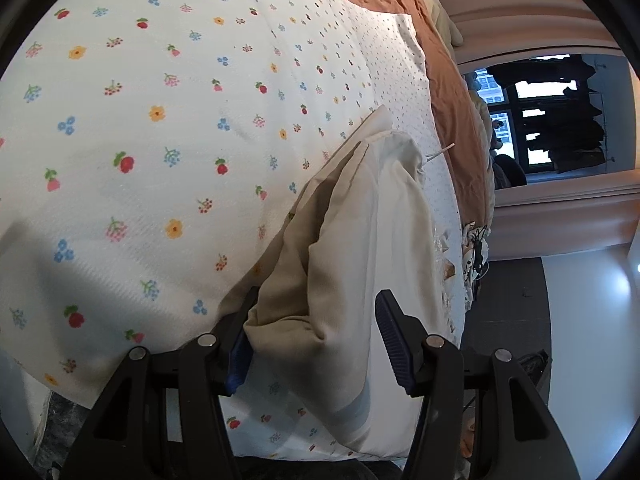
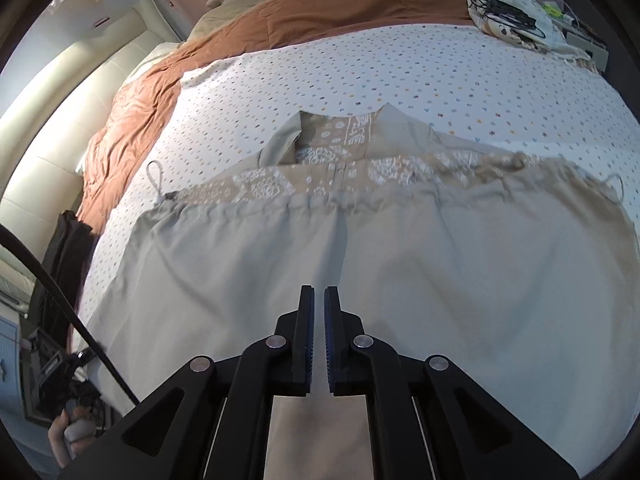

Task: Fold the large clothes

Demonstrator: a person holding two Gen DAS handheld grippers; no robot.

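Observation:
A large beige garment (image 2: 400,260) with a drawstring hem and a paisley-printed lining lies spread on the flowered bed sheet (image 2: 360,68). My right gripper (image 2: 319,290) hovers over its middle; the jaws stand a narrow gap apart with nothing between them. In the left wrist view a thick bunched fold of the same garment (image 1: 352,220) rises off the sheet (image 1: 160,120) and fills the space between the pads of my left gripper (image 1: 316,300), which is shut on it. More cloth hangs down below that grip.
A brown duvet (image 2: 320,12) is bunched along the far side of the bed. A pile of cloth and black cables (image 2: 516,16) sits at the far right corner. A cream headboard (image 2: 48,120) stands left. A hand (image 2: 66,440) shows at lower left. Dark floor (image 1: 508,300) lies beyond the bed edge.

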